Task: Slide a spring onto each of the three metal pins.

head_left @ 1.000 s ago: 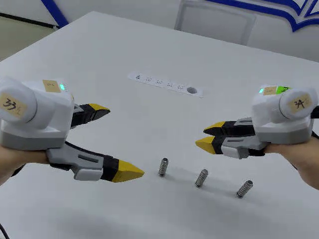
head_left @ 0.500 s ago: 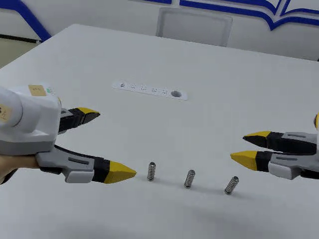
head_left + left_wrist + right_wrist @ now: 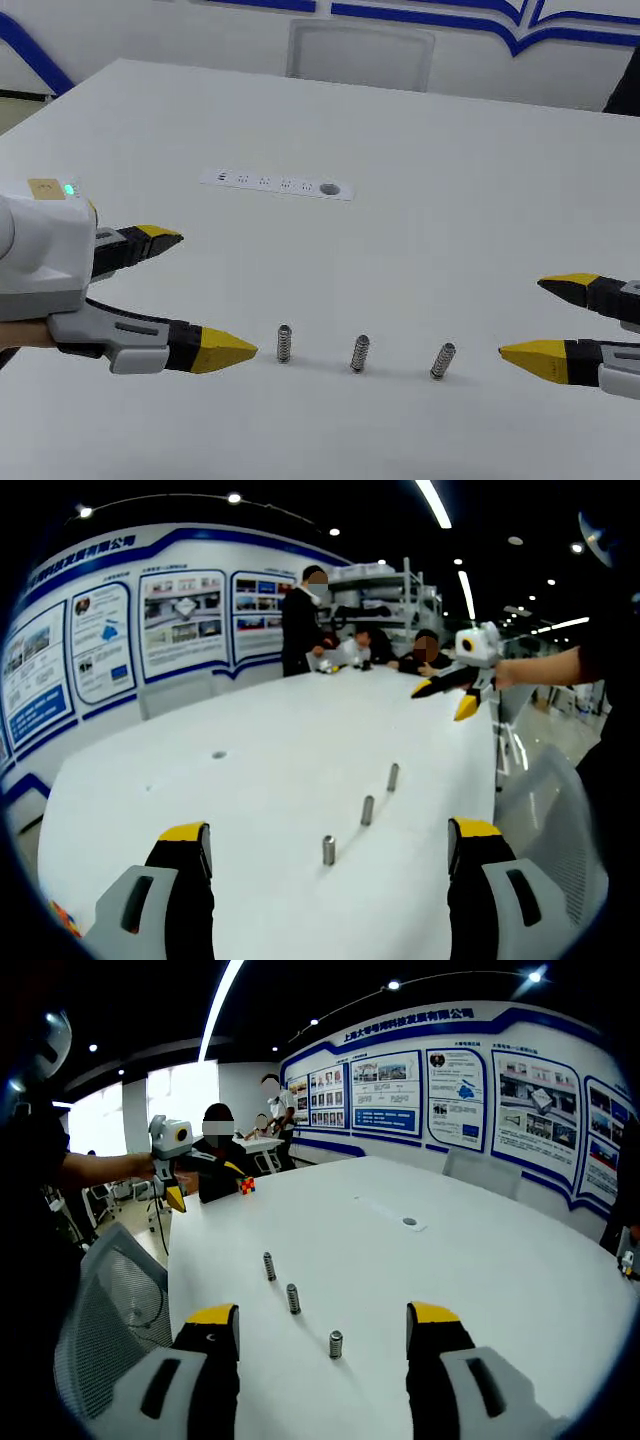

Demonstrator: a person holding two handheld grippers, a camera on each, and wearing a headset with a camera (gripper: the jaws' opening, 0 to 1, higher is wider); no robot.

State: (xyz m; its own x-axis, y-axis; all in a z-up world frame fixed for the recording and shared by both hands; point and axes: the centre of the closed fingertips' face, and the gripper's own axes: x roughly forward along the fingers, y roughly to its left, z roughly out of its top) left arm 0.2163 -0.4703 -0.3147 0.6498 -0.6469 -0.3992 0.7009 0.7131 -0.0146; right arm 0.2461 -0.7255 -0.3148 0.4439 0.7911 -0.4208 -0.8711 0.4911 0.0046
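Since each of the three pins already seems to carry a spring, the step in hand looks like a last check and a clean retreat. In the head view they stand in a row at lower centre of the white table (image 3: 400,150): the left pin (image 3: 284,344), the middle pin (image 3: 360,353) and the right pin (image 3: 443,361). The left gripper (image 3: 200,292), at lower left, has its jaws spread wide and empty, with its lower tip near the left pin. The right gripper (image 3: 538,318), at the lower right edge, is likewise agape and holds nothing. Each tip is best drawn sideways away from the row, never across it, because a brush could probably topple a pin.
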